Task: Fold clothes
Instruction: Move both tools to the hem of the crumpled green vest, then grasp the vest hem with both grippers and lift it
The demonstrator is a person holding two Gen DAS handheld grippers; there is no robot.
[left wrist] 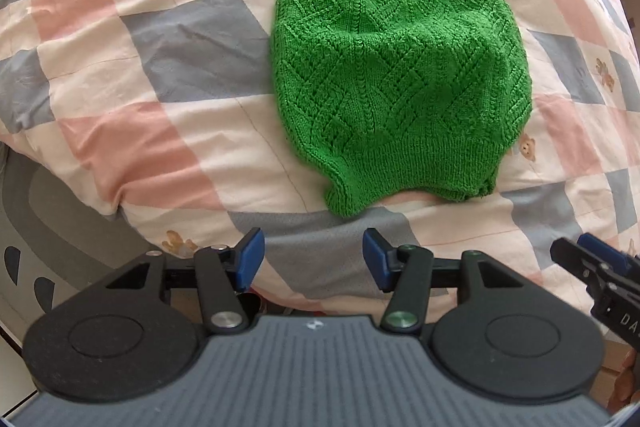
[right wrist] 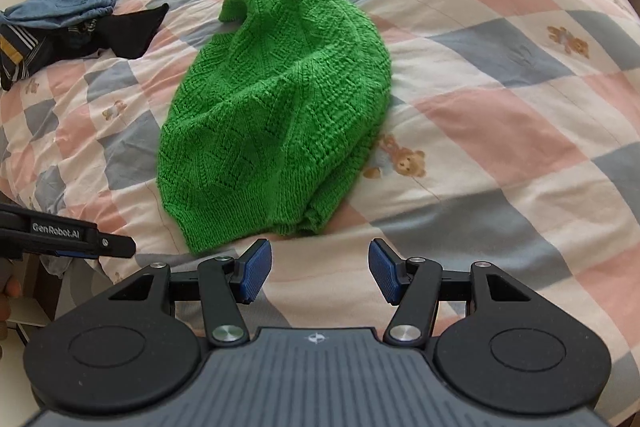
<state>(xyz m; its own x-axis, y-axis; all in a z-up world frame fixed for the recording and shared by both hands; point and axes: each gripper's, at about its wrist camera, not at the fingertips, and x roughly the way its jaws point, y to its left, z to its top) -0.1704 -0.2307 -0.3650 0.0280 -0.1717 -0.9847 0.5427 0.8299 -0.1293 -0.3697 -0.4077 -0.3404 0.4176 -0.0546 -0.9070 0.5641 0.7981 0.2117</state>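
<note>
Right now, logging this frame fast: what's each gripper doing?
Left gripper: open, holding nothing, short of the green knit sweater.
Right gripper: open, holding nothing.

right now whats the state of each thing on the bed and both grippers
green sweater: bunched, unfolded, lying on the quilt, not held
left gripper: open, holding nothing, short of the sweater hem
right gripper: open, holding nothing
clothes pile: heaped, unfolded, apart from the sweater
quilt: spread, slightly wrinkled
</note>
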